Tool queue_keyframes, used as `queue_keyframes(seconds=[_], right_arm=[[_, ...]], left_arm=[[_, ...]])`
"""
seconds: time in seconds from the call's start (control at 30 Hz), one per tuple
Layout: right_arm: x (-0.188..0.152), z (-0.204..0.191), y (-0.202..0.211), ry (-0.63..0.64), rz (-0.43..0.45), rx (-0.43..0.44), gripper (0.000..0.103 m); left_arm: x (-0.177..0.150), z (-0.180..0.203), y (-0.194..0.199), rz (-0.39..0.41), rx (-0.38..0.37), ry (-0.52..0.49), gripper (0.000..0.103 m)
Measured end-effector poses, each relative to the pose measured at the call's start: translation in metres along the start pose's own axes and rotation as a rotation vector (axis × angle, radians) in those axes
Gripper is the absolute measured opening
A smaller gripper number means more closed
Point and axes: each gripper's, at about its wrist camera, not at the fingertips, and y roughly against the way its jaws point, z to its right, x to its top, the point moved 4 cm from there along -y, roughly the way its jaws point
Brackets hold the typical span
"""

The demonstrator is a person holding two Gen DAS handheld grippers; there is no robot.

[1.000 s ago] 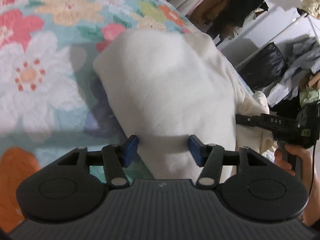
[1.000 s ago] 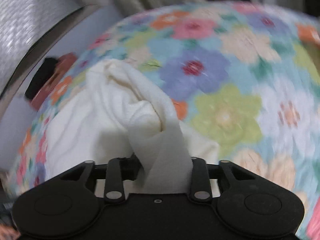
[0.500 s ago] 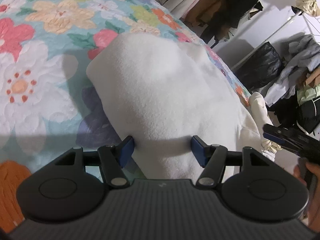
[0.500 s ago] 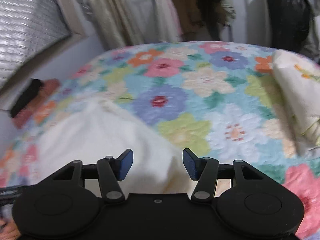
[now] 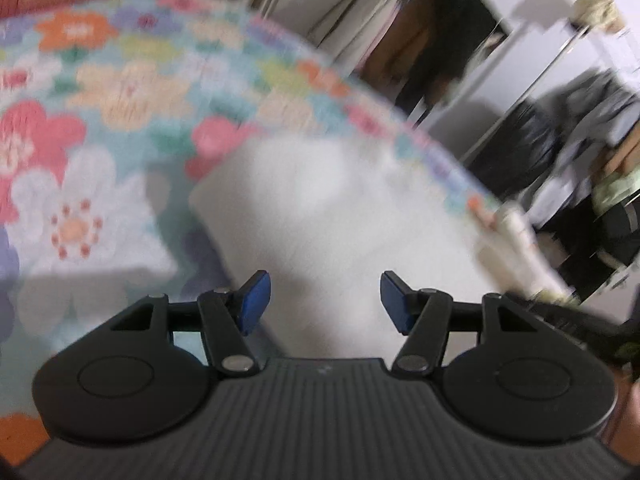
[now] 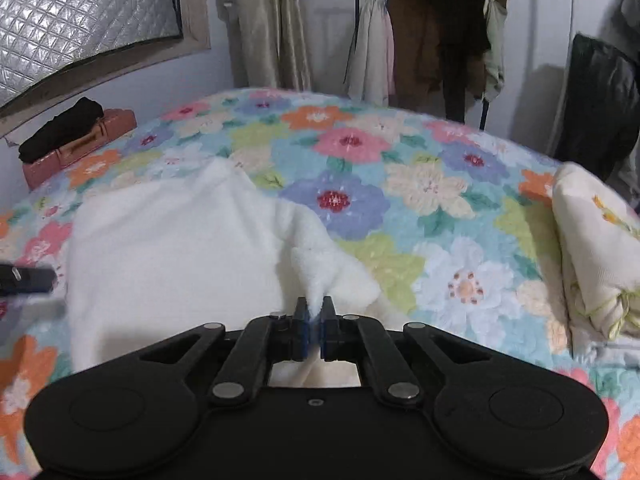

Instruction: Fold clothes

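On the floral bedspread (image 6: 460, 208), right gripper (image 6: 314, 334) is now pinching one white garment (image 6: 172, 248) (released half a second ago); left gripper (image 5: 324, 304) is hovering spread at nine o'clock.

Likely a home bedroom — floral bedspread (image 6: 440, 208), hanging clothes (image 6: 420, 40).

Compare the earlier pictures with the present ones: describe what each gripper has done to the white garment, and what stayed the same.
The right gripper, open half a second ago, has closed on a pinched fold of the white garment. The left gripper stays open with the garment beyond its fingertips; its view has swung and blurred. The garment still lies on the floral bedspread.
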Motion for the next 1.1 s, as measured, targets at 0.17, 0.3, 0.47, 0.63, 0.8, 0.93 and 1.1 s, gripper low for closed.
queue_keyframes(seconds=[0.17, 0.3, 0.47, 0.63, 0.8, 0.93, 1.1], right_arm=[[-0.02, -0.007, -0.029, 0.085, -0.052, -0.085, 0.004], [-0.014, -0.005, -0.026, 0.124, -0.037, -0.126, 0.004], [-0.027, 0.008, -0.05, 0.077, -0.1, -0.195, 0.024], [-0.012, 0.018, -0.034, -0.072, -0.075, -0.121, 0.025], [0.012, 0.013, -0.008, -0.082, 0.058, -0.083, 0.035], [0.011, -0.005, -0.01, -0.017, 0.096, -0.06, 0.036], [0.002, -0.009, -0.043, -0.036, 0.039, -0.06, 0.036]], left_arm=[[0.013, 0.0, -0.025, 0.015, 0.031, -0.044, 0.059], [0.011, -0.017, -0.052, -0.018, 0.113, -0.087, 0.063], [0.002, -0.048, -0.071, -0.065, 0.085, 0.012, 0.075], [0.001, -0.056, -0.072, -0.083, 0.074, 0.037, 0.075], [0.001, -0.061, -0.07, -0.11, 0.075, 0.066, 0.075], [-0.001, -0.068, -0.073, -0.122, 0.049, 0.104, 0.075], [-0.003, -0.072, -0.075, -0.128, 0.029, 0.127, 0.076]])
